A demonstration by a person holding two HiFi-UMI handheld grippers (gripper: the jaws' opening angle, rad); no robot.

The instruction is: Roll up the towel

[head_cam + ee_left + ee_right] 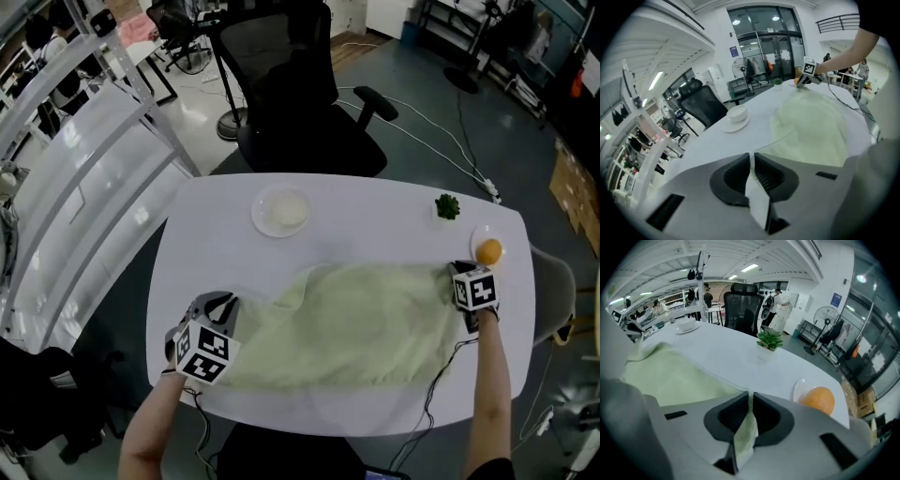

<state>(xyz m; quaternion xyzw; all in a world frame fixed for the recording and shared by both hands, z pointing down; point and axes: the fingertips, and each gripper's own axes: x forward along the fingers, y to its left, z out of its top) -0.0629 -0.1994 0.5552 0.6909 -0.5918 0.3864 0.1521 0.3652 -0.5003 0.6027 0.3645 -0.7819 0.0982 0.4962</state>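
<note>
A pale green towel [356, 323] lies spread and loosely rumpled across the near half of the white table [375, 202]. My left gripper [223, 304] is at the towel's left corner, shut, with a thin pale fold of cloth pinched between its jaws [751, 158]. My right gripper [457, 272] is at the towel's far right corner, shut on a strip of green fabric [749, 399]. In the left gripper view the towel [811, 126] stretches away toward the right gripper [806, 76]. The right gripper view has the towel [670, 376] running off to the left.
A white bowl on a saucer [281, 211] stands at the table's far side. A small green plant [447, 206] and an orange on a plate [488, 251] sit near the right gripper. A black office chair [309, 103] stands behind the table. Cables trail off the near edge.
</note>
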